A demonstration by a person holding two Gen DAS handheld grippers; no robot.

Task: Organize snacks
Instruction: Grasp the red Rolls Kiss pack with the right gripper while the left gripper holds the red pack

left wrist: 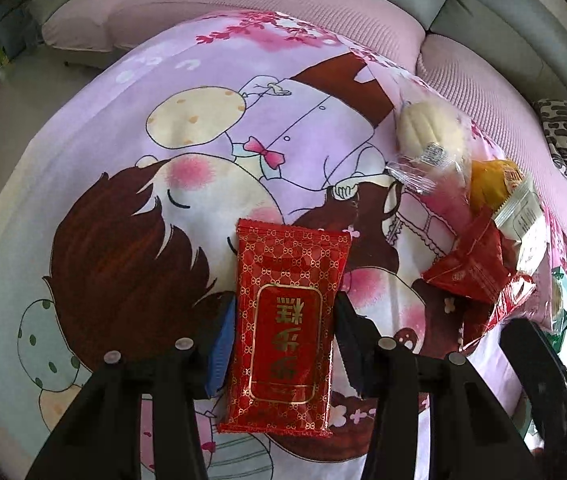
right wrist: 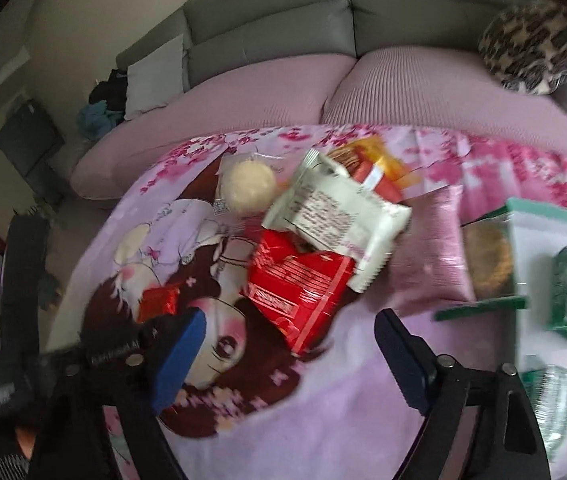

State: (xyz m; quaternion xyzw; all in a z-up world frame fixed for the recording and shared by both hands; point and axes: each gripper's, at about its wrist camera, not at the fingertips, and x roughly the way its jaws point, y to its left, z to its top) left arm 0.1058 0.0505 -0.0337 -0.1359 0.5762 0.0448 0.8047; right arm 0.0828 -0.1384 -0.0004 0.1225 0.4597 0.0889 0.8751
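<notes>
While the left gripper (left wrist: 281, 344) clamps one red packet (left wrist: 283, 332) and green packets sit in a tray (right wrist: 523, 320), the wide-open right gripper (right wrist: 289, 354) faces an unsorted pile (right wrist: 323, 236).

The left gripper (left wrist: 283, 344) points steeply down at the cartoon cloth (left wrist: 131, 128), and its two jaws press on the long sides of the red snack packet (left wrist: 283, 320), one blue pad on each edge, so the packet is clamped between them. The right gripper (right wrist: 289, 354) tilts down over the same cloth, nearer its patterned middle; its jaws stand wide apart with nothing between them (the view is blurred). Seen from the right wrist, the left gripper's black body sits at the cloth's left edge.
</notes>
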